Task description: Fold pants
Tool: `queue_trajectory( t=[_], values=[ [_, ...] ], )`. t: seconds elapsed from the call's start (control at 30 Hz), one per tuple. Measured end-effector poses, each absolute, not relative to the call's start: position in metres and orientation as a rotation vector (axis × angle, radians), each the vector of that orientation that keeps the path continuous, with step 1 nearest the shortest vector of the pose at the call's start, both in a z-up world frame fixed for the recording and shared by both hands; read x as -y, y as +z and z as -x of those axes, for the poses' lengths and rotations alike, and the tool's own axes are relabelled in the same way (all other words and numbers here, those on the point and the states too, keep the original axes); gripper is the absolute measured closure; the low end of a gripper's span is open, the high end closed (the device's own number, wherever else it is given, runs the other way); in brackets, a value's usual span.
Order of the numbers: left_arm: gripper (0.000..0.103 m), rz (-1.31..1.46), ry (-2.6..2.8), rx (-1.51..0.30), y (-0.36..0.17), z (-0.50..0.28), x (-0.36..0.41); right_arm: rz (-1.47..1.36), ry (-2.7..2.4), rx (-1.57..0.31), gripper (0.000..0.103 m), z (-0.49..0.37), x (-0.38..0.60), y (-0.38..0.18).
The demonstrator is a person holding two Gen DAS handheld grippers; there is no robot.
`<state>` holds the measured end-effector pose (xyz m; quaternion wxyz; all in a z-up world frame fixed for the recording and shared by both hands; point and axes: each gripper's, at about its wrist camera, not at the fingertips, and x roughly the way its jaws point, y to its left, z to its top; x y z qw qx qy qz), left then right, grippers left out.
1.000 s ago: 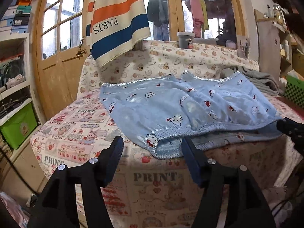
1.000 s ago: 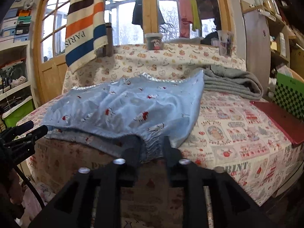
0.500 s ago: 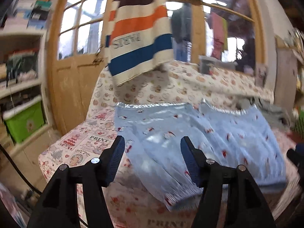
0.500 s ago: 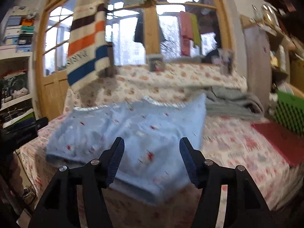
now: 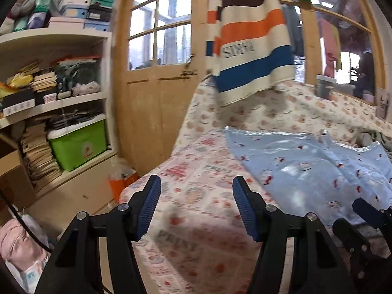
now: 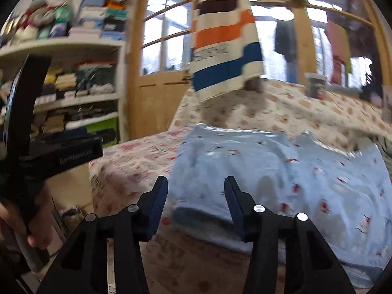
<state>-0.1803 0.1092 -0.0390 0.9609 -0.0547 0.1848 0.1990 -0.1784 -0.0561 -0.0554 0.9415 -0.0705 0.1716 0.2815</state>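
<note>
Light blue printed pants (image 5: 306, 166) lie folded flat on the patterned table cover (image 5: 196, 196), right of centre in the left wrist view. They also fill the middle and right of the right wrist view (image 6: 281, 171). My left gripper (image 5: 196, 208) is open and empty, above the cover left of the pants. My right gripper (image 6: 196, 203) is open and empty, over the pants' near left edge. The right gripper's tips show at the left wrist view's lower right (image 5: 362, 220). The left gripper's body shows at the left of the right wrist view (image 6: 29, 147).
A striped towel (image 5: 247, 39) hangs above the back of the table. Shelves with boxes and a green bin (image 5: 76, 144) stand at the left beside a wooden door (image 5: 156, 98). A grey garment (image 5: 382, 139) lies at the far right.
My right gripper let go of the pants' waistband and opened. Both grippers swung left and drew back, so the pants now sit more to the right in both views.
</note>
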Motion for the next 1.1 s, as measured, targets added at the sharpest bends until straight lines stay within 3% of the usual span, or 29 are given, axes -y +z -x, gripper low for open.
queue_trajectory(
  t=[0.07, 0.13, 0.47, 0.5, 0.6, 0.87, 1.03, 1.1],
  values=[
    [0.043, 0.121, 0.403, -0.384, -0.044, 0.179, -0.114, 0.174, 0.584, -0.357, 0.059, 0.179, 0.047, -0.062],
    [0.043, 0.127, 0.397, -0.394, -0.048, 0.177, -0.116, 0.207, 0.588, -0.375, 0.070, 0.176, 0.040, -0.068],
    [0.043, 0.136, 0.359, -0.381, -0.046, 0.174, -0.112, 0.231, 0.624, -0.473, 0.071, 0.163, 0.037, -0.083],
    [0.043, 0.131, 0.359, -0.380, -0.045, 0.174, -0.111, 0.229, 0.613, -0.471, 0.081, 0.163, 0.037, -0.083],
    [0.043, 0.121, 0.357, -0.381, -0.044, 0.171, -0.112, 0.229, 0.594, -0.463, 0.092, 0.163, 0.038, -0.081],
    [0.042, -0.028, 0.213, -0.385, -0.019, 0.119, -0.123, 0.115, 0.511, -0.459, 0.093, 0.154, 0.059, -0.064],
    [0.046, 0.220, -0.037, -0.602, -0.003, 0.047, -0.154, 0.094, 0.468, -0.439, 0.093, 0.155, 0.067, -0.056],
    [0.047, 0.165, -0.033, -0.597, 0.001, 0.023, -0.152, 0.095, 0.449, -0.429, 0.093, 0.157, 0.070, -0.054]
  ],
)
